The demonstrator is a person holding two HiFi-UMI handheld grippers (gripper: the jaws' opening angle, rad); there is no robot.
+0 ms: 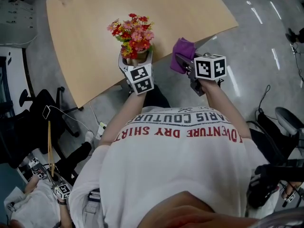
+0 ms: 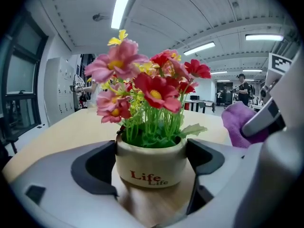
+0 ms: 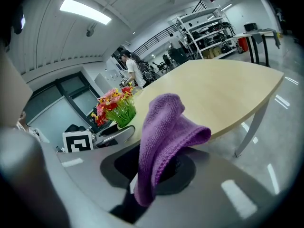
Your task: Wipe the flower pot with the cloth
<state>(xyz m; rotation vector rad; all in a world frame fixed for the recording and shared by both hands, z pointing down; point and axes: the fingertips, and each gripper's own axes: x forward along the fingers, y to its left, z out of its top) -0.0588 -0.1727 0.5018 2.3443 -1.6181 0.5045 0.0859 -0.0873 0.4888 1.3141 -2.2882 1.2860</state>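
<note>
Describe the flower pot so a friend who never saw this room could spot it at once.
Start at the pale wooden table and look to its near edge, between the left tongs. The flower pot there is a squat cream cup printed "Life" in red and stuffed with red, pink and yellow flowers, unlike the purple cloth held in the right tongs beside it.
</note>
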